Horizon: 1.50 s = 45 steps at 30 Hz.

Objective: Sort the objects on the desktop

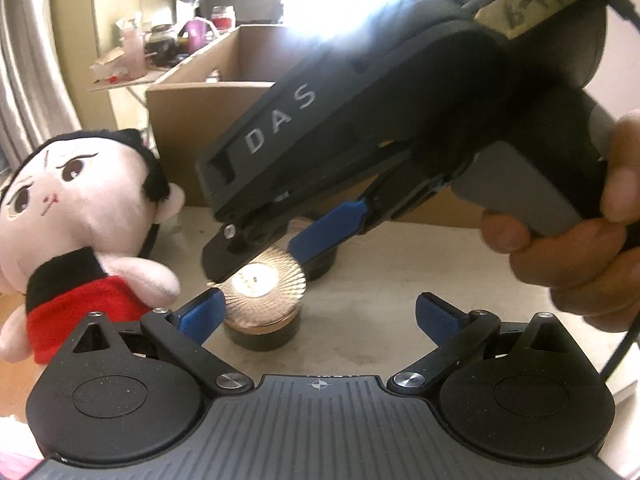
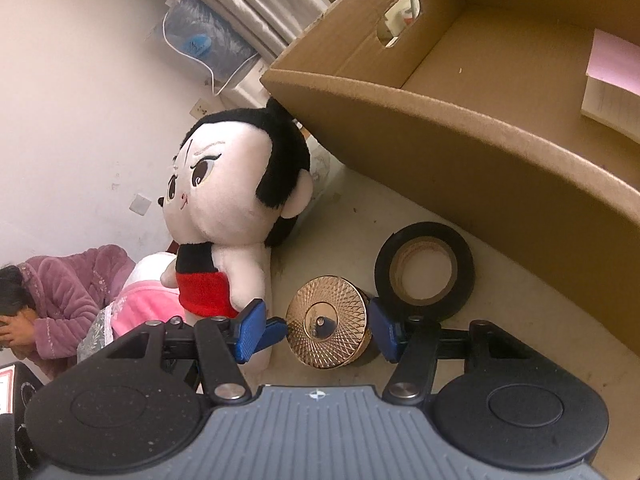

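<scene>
A small black jar with a gold patterned lid (image 2: 327, 322) stands on the table; it also shows in the left wrist view (image 1: 262, 292). My right gripper (image 2: 320, 330) is open, its blue pads on either side of the lid, close to it. My left gripper (image 1: 320, 316) is open and empty just in front of the jar, its left pad (image 1: 200, 314) beside the lid. A plush doll (image 2: 232, 216) with black hair and red shorts sits left of the jar; the left wrist view shows it too (image 1: 76, 208). A black tape roll (image 2: 425, 272) lies right of the jar.
An open cardboard box (image 2: 460, 128) stands behind the objects, with a pink-covered notepad (image 2: 612, 76) inside; its wall shows in the left wrist view (image 1: 188, 120). A person in a purple robe (image 2: 60, 304) sits at lower left. A cluttered side table (image 1: 148, 52) stands behind.
</scene>
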Each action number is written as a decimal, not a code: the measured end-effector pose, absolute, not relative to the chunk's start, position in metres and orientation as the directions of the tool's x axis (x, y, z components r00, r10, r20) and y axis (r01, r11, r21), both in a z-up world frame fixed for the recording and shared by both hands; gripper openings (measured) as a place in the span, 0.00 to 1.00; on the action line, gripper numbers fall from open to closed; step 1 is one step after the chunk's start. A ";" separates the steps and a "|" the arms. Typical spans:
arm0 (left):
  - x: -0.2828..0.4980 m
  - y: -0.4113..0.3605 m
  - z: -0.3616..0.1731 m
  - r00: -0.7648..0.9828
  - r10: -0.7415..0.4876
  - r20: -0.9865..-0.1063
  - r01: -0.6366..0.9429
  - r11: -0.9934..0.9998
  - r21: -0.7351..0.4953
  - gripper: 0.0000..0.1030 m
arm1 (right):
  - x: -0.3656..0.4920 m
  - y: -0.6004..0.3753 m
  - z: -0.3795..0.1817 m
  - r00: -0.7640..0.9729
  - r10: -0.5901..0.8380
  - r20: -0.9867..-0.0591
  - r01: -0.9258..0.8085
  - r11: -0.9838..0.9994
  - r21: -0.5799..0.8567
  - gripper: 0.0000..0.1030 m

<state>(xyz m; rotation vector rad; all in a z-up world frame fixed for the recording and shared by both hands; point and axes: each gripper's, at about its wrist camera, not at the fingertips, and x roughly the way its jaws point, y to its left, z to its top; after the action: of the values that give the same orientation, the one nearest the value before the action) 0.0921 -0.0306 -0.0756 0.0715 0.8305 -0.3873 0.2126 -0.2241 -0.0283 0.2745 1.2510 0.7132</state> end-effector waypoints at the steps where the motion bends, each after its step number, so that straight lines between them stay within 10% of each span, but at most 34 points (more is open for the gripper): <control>1: 0.091 -0.031 -0.075 0.607 -0.317 -0.729 0.370 0.924 -0.094 0.99 | 0.212 -0.224 -0.028 0.132 0.629 -0.766 -0.337 0.755 0.562 0.58; 45: 0.089 -0.066 -0.085 0.481 -0.408 -0.776 0.507 0.852 -0.134 0.99 | 0.159 -0.294 -0.027 0.189 0.581 -0.792 -0.128 0.814 0.566 0.61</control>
<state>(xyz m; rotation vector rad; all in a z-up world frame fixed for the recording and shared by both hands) 0.0888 -0.0658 -0.0852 0.1194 0.9116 -0.5595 0.1588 -0.2942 -0.0266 0.4186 1.2928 0.5193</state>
